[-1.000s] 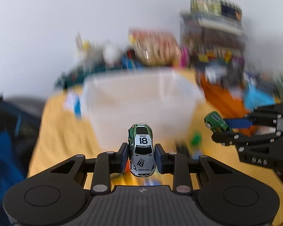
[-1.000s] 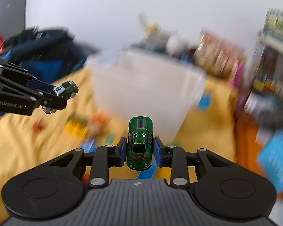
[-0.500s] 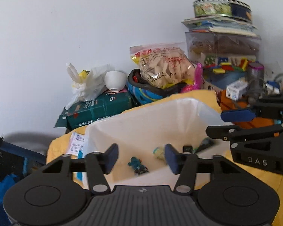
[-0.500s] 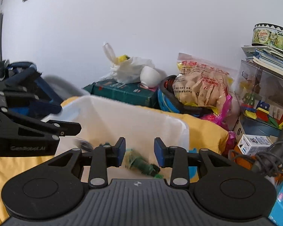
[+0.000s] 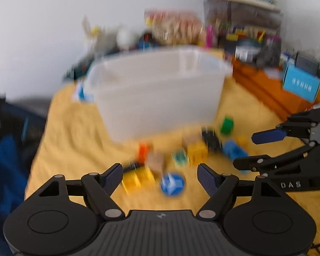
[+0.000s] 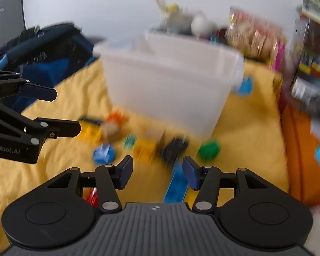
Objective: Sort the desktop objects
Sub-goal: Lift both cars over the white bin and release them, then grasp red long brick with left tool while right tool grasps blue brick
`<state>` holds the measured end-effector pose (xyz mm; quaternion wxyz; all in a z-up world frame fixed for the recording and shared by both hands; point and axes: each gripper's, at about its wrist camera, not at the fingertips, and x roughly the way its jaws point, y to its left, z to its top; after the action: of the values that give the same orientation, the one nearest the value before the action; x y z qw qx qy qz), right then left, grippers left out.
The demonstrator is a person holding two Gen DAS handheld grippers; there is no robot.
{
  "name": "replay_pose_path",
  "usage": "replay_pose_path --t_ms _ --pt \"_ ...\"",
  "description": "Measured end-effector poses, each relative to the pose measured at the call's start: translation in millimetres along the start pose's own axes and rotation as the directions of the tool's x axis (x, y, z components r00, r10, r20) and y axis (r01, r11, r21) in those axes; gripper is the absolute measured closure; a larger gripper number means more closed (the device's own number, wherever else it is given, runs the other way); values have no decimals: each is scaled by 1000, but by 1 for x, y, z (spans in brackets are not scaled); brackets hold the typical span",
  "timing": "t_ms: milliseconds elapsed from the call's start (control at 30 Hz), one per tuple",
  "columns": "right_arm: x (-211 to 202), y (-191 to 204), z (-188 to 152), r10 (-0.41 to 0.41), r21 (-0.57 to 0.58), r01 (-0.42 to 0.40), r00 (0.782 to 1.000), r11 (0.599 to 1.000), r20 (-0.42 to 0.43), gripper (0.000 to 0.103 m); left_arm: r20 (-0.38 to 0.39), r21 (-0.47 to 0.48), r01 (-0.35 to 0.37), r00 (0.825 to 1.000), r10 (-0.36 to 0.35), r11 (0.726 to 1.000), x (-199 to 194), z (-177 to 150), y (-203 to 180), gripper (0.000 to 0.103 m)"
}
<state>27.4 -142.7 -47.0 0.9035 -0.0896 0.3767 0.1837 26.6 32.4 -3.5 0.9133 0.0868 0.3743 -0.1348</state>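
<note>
Left gripper [image 5: 160,178] and right gripper [image 6: 157,173]: both spread wide, empty. Small toys [image 5: 197,151] lie scattered on the yellow cloth [image 5: 70,128] directly ahead (blurred); blue disc [image 5: 172,184] nearest the left. Clear bin [image 5: 157,89] stands beyond.

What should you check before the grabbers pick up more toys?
1. Left gripper jaws apart, nothing held: ok.
2. Right gripper jaws apart, nothing held: ok.
3. Clear bin upright on the yellow cloth: ok.
4. Toys left to sort, like the blue disc and green block: ok.
5. Sharp view for aiming: not ok, both views are blurred.
6. Black toy type: cannot tell.
</note>
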Motion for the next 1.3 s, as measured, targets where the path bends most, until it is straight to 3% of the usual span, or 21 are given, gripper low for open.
replay_pose_path --t_ms 133,200,300,433,600,700,833,933,1000,1067,1233,1300 --pt "6 -5 -15 56 97 -49 996 994 -74 35 -99 -70 -5 995 -2 998 10 -10 0 23" --pt "6 -6 -18 67 132 -56 994 990 -81 34 -117 -101 6 993 -18 995 11 -15 1 23" --pt "2 -4 -23 49 140 -36 995 990 -88 24 -141 -102 -7 990 -8 995 14 -16 -1 23" --pt "-2 -1 -22 -11 113 21 996 993 -88 4 -151 -69 -60 987 49 996 15 -15 -5 23" --pt "-6 7 -22 -81 32 83 995 996 -53 0 -155 -86 -44 987 31 995 14 -17 -1 23" --pt "-4 12 -26 -83 -22 82 995 996 -54 0 -184 -95 4 983 -21 996 16 -20 1 23" --pt "-8 14 -30 -66 -30 65 997 997 -43 11 -175 -67 22 984 -34 997 13 -27 -4 23" --pt "-7 16 -31 -28 -52 25 998 998 -61 32 -178 -29 26 984 -31 999 13 -32 -9 23" --pt "0 14 -32 -14 -35 10 996 999 -93 40 -177 -20 40 983 -43 999 13 -35 -13 24" --pt "4 11 -33 -3 -1 3 995 1000 -104 46 -168 -33 68 983 -73 997 11 -35 -14 26" --pt "6 -8 -23 -66 73 70 996 995 -58 64 -145 -65 181 971 -189 981 6 -33 -19 29" --pt "10 -18 -18 -73 103 79 995 992 -61 74 -173 -65 199 963 -207 978 11 -35 -24 38"
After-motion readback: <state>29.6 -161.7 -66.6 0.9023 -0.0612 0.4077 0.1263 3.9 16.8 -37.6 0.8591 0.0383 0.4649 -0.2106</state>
